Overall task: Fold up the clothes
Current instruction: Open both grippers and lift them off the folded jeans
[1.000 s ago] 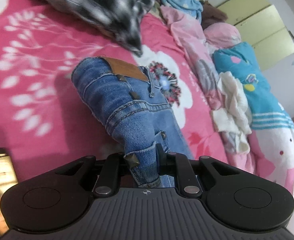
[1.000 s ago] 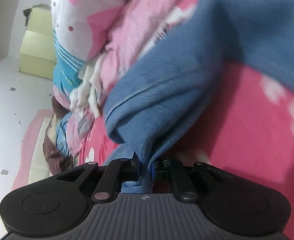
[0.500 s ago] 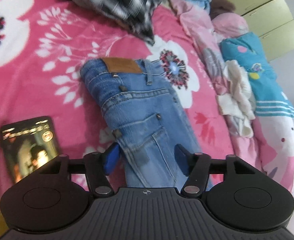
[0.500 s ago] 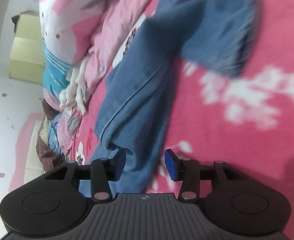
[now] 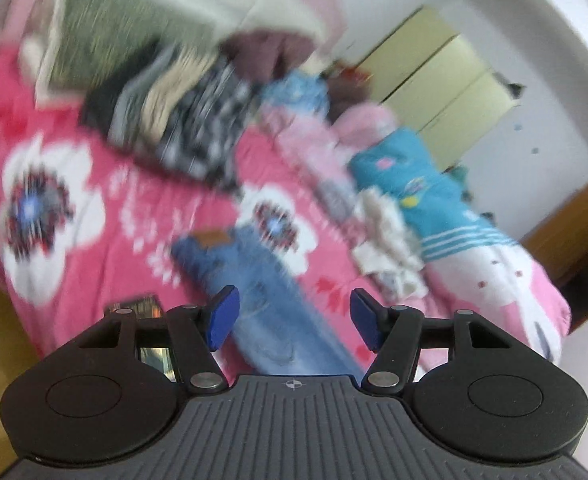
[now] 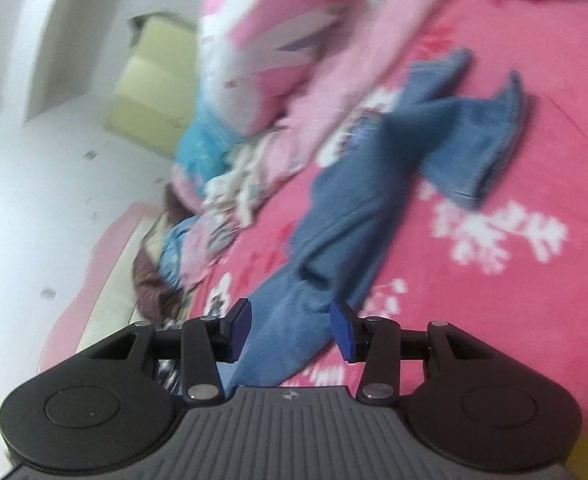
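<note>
Blue jeans [image 5: 253, 276] lie on the pink flowered blanket [image 5: 73, 160], waist end with its brown patch away from me in the left wrist view. My left gripper [image 5: 291, 314] hangs above them, its jaws still opening and the pads clear of the denim. In the right wrist view the jeans [image 6: 358, 208] stretch away with both leg ends [image 6: 482, 148] spread on the blanket [image 6: 534, 288]. My right gripper [image 6: 289, 330] stands open above the denim, not touching it.
A heap of dark and checked clothes [image 5: 181, 120] lies at the bed's far side. Pink and teal bedding [image 5: 434, 200] runs along the right. A phone [image 5: 145, 308] lies by the left gripper. Yellow cabinets [image 5: 446, 84] stand against the wall.
Both grippers let go of the jeans and opened. Both have pulled back and up, so the jeans now lie flat on the blanket, farther from the fingers.
</note>
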A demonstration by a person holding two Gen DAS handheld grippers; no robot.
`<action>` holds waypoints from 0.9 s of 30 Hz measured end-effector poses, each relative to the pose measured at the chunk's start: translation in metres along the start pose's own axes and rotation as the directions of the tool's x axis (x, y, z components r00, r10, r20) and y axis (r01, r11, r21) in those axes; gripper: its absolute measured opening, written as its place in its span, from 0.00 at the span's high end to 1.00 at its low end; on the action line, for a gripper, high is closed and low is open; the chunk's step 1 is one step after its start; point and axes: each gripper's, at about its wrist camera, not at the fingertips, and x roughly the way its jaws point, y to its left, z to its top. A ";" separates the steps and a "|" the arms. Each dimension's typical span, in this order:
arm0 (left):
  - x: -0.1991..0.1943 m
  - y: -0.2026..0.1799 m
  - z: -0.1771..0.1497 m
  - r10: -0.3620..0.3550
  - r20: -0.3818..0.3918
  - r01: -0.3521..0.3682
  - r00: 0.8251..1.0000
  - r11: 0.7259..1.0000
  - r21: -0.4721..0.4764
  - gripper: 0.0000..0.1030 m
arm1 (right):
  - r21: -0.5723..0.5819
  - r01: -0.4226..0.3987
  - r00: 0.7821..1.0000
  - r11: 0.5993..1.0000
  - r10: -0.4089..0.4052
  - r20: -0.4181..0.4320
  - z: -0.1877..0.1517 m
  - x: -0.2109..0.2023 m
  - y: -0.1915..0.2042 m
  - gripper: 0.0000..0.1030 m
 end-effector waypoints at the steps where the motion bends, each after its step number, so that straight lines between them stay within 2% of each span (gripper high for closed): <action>1: -0.008 -0.003 0.000 -0.007 0.022 0.007 1.000 1.000 0.020 0.33 | -0.032 -0.008 1.000 0.999 0.008 0.003 -0.003 -0.001 0.006 0.55; 4: -0.015 -0.004 -0.005 -0.026 0.055 0.023 0.998 0.998 0.056 0.32 | -0.123 -0.012 1.000 0.992 0.013 0.001 -0.013 0.003 0.029 0.55; 8: 0.014 0.011 -0.021 -0.047 0.033 0.046 0.998 0.998 0.045 0.33 | -0.261 -0.013 1.000 0.965 0.008 -0.020 -0.029 0.011 0.068 0.55; 11: 0.049 0.019 -0.041 -0.016 0.072 0.009 0.997 0.995 0.095 0.33 | -0.416 0.018 1.000 0.909 -0.025 -0.010 -0.037 0.024 0.109 0.54; 14: 0.085 0.025 -0.062 0.015 0.089 -0.026 0.996 0.991 0.130 0.33 | -0.546 0.032 0.998 0.837 -0.056 -0.029 -0.042 0.062 0.152 0.51; 16: 0.110 0.032 -0.074 0.012 0.077 -0.023 0.997 0.990 0.138 0.33 | -0.620 0.019 0.996 0.785 -0.070 -0.059 -0.045 0.094 0.179 0.51; 19: 0.143 0.039 -0.089 0.032 0.070 -0.042 0.997 0.987 0.153 0.36 | -0.754 -0.079 0.986 0.652 -0.062 -0.157 -0.056 0.167 0.223 0.51; 20: 0.153 0.042 -0.090 0.038 0.067 -0.048 0.997 0.987 0.154 0.39 | -0.791 -0.115 0.979 0.600 -0.065 -0.192 -0.061 0.193 0.236 0.52; 22: 0.170 0.047 -0.087 0.045 0.067 -0.056 0.997 0.986 0.158 0.45 | -0.831 -0.182 0.964 0.525 -0.072 -0.256 -0.069 0.245 0.258 0.52; 25: 0.190 0.048 -0.078 0.055 0.095 -0.072 0.994 0.980 0.184 0.47 | -0.848 -0.326 0.917 0.417 -0.081 -0.391 -0.089 0.329 0.282 0.52; 27: 0.207 0.049 -0.074 0.061 0.094 -0.080 0.994 0.975 0.206 0.50 | -0.841 -0.408 0.877 0.354 -0.104 -0.469 -0.105 0.383 0.292 0.52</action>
